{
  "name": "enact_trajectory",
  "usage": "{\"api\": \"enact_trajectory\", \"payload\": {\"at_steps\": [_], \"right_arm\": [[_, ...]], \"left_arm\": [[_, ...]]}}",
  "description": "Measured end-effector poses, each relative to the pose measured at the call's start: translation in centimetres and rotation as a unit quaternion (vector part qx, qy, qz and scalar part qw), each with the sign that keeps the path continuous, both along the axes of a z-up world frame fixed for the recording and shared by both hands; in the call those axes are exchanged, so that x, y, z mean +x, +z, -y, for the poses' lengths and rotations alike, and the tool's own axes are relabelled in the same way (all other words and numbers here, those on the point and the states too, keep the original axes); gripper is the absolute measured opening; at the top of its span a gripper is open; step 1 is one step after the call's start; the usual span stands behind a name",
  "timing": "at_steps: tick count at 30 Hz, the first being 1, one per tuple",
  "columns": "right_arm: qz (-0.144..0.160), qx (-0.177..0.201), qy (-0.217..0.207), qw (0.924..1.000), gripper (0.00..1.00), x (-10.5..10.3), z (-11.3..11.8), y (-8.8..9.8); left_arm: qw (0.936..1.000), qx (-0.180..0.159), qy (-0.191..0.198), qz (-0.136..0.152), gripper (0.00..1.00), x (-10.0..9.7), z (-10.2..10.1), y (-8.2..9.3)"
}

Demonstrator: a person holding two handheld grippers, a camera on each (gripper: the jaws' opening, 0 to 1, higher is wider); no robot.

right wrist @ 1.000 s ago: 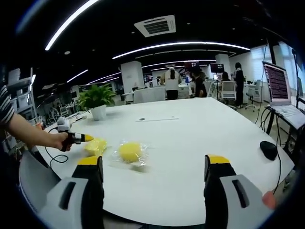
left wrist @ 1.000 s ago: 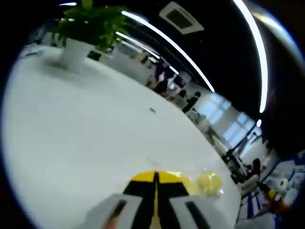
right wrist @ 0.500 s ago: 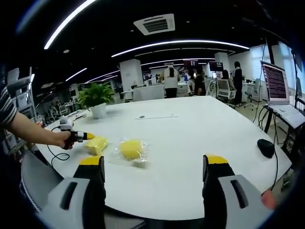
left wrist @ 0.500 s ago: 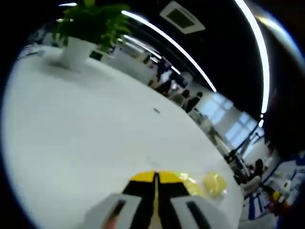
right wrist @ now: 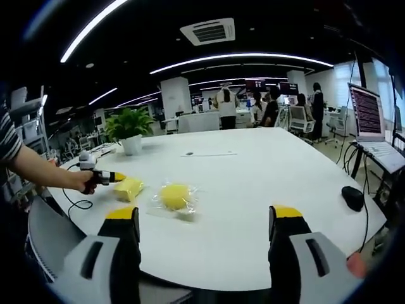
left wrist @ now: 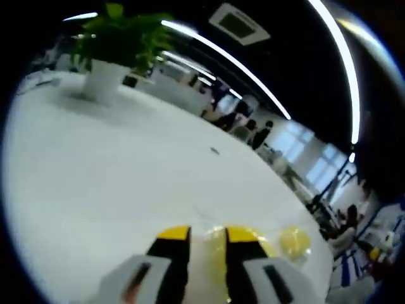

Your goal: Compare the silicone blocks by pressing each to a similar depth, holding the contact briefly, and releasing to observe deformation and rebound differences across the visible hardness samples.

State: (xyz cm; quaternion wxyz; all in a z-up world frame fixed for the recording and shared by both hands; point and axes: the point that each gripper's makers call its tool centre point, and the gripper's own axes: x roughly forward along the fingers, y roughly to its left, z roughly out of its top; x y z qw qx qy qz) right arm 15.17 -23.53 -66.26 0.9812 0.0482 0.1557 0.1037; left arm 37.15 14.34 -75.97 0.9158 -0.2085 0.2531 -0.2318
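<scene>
Left tool (left wrist: 207, 237) jaws slightly parted at first yellow block (right wrist: 129, 188), frame left on desk (right wrist: 266, 183). Bagged round block (right wrist: 174, 196) just beside, apparently unpressed. Right tool (right wrist: 205, 218) wide open, idle. Early stage.

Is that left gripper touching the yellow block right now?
Cannot tell. In the right gripper view the left gripper meets the yellow block with no visible gap, too small to confirm contact.

Two yellow silicone samples lie on the white counter (right wrist: 266, 190): a squarish block (right wrist: 129, 188) nearer the potted plant (right wrist: 129, 130), and a round sample (right wrist: 174, 196) in clear wrap just beside it.
</scene>
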Motion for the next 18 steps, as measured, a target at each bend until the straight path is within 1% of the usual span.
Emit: {"api": "enact_trajectory", "payload": {"at_steps": [2,4,5,6,7,8,9,11,13,14,15,16,18], "right_arm": [[0.004,0.002,0.003,1.0000,0.79,0.1,-0.1,0.0],[0.005,0.005,0.005,1.0000,0.79,0.2,-0.1,0.0],[0.003,0.008,0.007,0.9999,0.79,0.3,-0.2,-0.1],[0.001,0.008,0.007,0.9999,0.78,0.4,-0.2,-0.2],[0.000,0.007,0.008,0.9999,0.78,0.4,-0.2,-0.3],[0.001,0.008,0.010,0.9999,0.78,0.5,-0.3,-0.3],[0.001,0.009,0.011,0.9999,0.77,0.5,-0.3,-0.3],[0.000,0.015,0.015,0.9998,0.76,0.7,-0.5,-0.4],[0.000,0.013,0.017,0.9998,0.76,1.0,-0.6,-0.6],[-0.001,0.012,0.015,0.9998,0.77,1.2,-0.5,-0.8],[0.001,0.014,0.015,0.9998,0.78,1.4,-0.4,-0.9],[-0.001,0.018,0.016,0.9997,0.78,1.6,-0.5,-1.0],[0.000,0.018,0.016,0.9997,0.78,1.9,-0.5,-1.2]], "left_arm": [[0.9995,0.019,-0.001,0.024,0.34,0.2,-0.4,0.7],[0.9986,0.039,-0.007,0.035,0.43,-0.1,-0.7,1.1],[0.9973,0.054,-0.016,0.048,0.48,-0.3,-0.8,1.6],[0.9960,0.064,-0.021,0.059,0.54,-0.5,-0.8,2.0],[0.9946,0.076,-0.026,0.066,0.60,-0.9,-0.8,2.6],[0.9939,0.076,-0.026,0.076,0.65,-1.0,-0.8,3.2],[0.9940,0.072,-0.024,0.079,0.70,-1.5,-0.8,3.9],[0.9921,0.073,-0.030,0.097,0.75,-2.1,-0.6,5.3],[0.9878,0.085,-0.037,0.125,0.78,-3.1,-0.2,7.0],[0.9860,0.091,-0.048,0.131,0.80,-4.0,0.3,7.6],[0.9841,0.097,-0.052,0.139,0.83,-4.4,0.5,8.0],[0.9819,0.098,-0.063,0.150,0.85,-5.2,1.1,8.6],[0.9799,0.095,-0.073,0.160,0.85,-6.5,1.8,9.8]]}}
